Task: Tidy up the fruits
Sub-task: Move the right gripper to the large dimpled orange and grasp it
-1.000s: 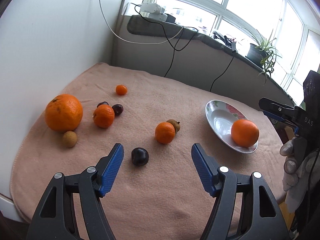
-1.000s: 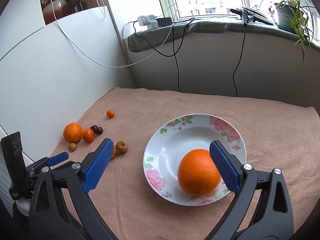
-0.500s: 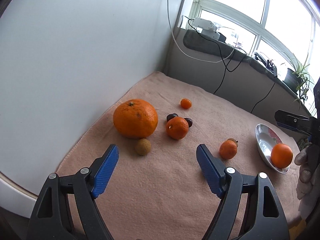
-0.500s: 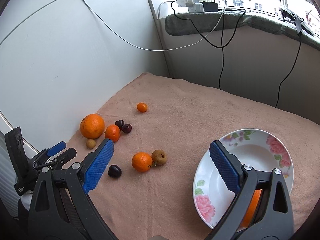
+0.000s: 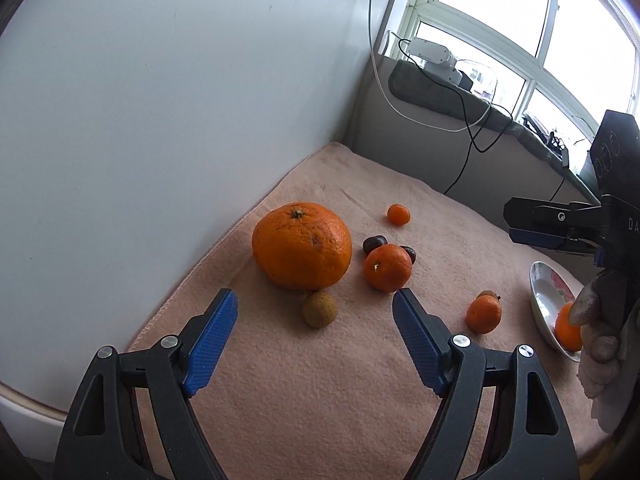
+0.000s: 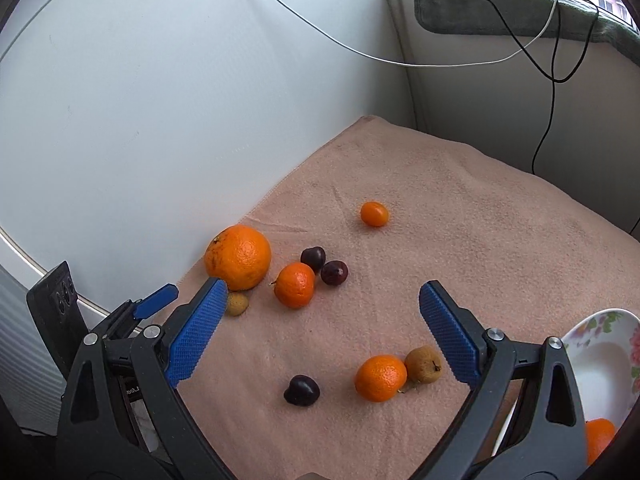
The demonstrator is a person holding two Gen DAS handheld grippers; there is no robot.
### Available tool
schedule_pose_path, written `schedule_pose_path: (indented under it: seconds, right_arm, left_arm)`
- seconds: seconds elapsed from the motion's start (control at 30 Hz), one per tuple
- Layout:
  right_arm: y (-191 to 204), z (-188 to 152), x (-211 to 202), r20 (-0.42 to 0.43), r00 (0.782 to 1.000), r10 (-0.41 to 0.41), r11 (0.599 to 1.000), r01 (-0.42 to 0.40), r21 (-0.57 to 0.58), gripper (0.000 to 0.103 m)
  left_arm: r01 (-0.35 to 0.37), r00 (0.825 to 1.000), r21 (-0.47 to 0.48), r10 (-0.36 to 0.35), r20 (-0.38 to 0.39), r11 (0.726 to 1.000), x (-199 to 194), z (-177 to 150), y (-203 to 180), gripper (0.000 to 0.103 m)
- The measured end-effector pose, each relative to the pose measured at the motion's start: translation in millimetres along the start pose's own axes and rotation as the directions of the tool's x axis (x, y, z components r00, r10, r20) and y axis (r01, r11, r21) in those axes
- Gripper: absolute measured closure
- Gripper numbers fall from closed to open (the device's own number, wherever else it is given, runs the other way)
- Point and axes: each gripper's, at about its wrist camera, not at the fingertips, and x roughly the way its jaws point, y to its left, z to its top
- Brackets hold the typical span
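The left gripper point(image 5: 314, 310), its blue-padded jaws spread wide and holding nothing, points at the large round orange point(image 5: 302, 245) in the middle of the left wrist view, hard by the white wall panel point(image 5: 160, 100). The step in hand looks like reaching for this orange, to go to the white flowered plate point(image 5: 541, 300) at the right edge, where another orange point(image 5: 566, 326) already lies. The next move calls for a descent with jaws kept fully apart, since the fruit nearly fills the gap. A small tan round fruit point(image 5: 319, 310) touches the orange's near side and may be nudged; a medium tangerine point(image 5: 387, 267) sits just right of it. The right gripper point(image 6: 323, 308), likewise spread and empty, hovers over the pink towel point(image 6: 460, 208), with a dark cherry point(image 6: 301, 389) low in its frame.
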Motion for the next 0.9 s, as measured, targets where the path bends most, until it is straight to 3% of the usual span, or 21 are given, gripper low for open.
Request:
schedule_pose_path:
  seconds: [0.43,0.53,0.67,0.8,0.9]
  right_arm:
    - [24,23,74,-0.139,0.977,0.163,0.987,-0.163,0.014,0.005]
    - [27,25,86,-0.159,0.97,0.186,0.983,-0.185,0.016,0.013]
    - [32,26,101,-0.186,0.96,0.211,0.977,-0.212,0.012,0.013]
    - [35,28,117,-0.215,0.949,0.23,0.973,-0.23,0.024,0.024]
    - [36,27,126,-0.224,0.945,0.237,0.971,-0.237,0.031,0.024]
  left_arm:
    - [0.014,1.0,-0.019,-0.015,-0.024,1.0,19,6,0,0.024]
    - [0.013,1.0,-0.024,-0.013,-0.026,1.0,23,7,1,0.026]
    - [0.008,0.999,-0.032,-0.009,-0.031,0.999,27,9,3,0.032]
    - [0.002,0.999,-0.035,-0.003,-0.038,0.999,32,9,6,0.035]
    - [0.001,0.999,-0.035,-0.003,-0.043,0.999,34,9,6,0.036]
